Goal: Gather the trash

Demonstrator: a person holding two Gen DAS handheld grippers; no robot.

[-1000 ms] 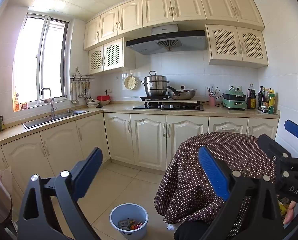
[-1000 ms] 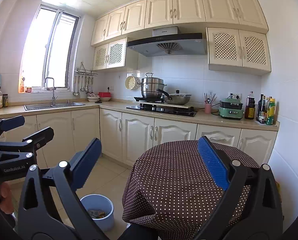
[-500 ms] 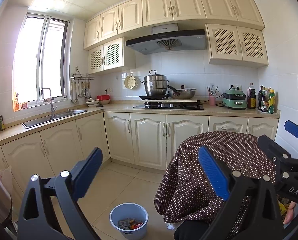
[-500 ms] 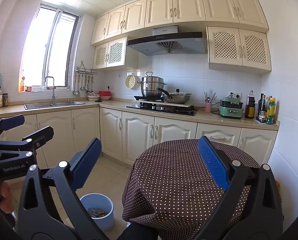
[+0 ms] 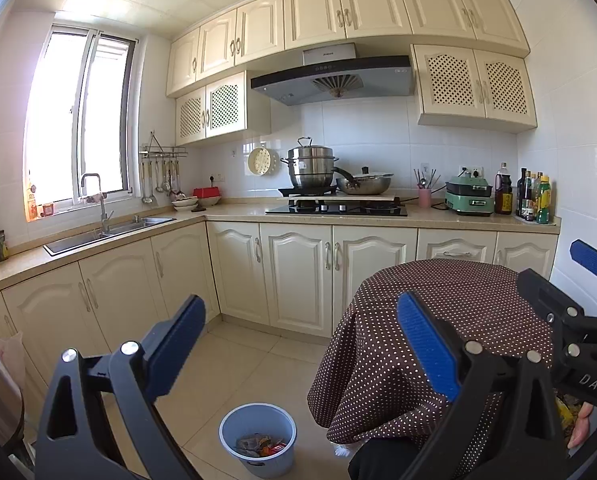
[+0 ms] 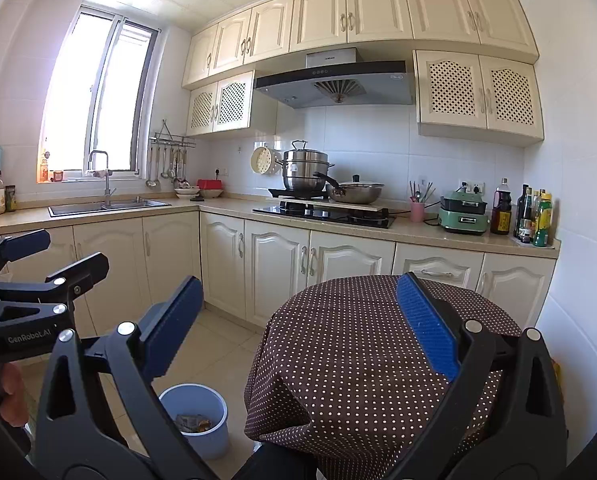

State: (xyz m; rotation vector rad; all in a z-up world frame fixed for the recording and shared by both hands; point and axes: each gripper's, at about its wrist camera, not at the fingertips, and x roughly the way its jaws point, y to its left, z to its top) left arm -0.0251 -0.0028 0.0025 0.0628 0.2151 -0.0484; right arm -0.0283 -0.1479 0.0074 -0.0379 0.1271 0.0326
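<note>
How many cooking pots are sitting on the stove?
2. A tall lidded steel steamer pot stands at the stove's back left, and a wide lidded pan sits just to its right. Nothing else cooking shows, though these could hide something behind them.

Floor path: bare tiles (image 5: 234, 364) lead to the blue trash bin (image 5: 258, 438).
Obstacle: the polka-dot bench (image 5: 438, 320) just right of it.

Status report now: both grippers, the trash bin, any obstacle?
Left hand-held gripper open, empty. Right hand-held gripper open, empty. Blue bin on floor, trash inside. Dotted table beside it.
</note>
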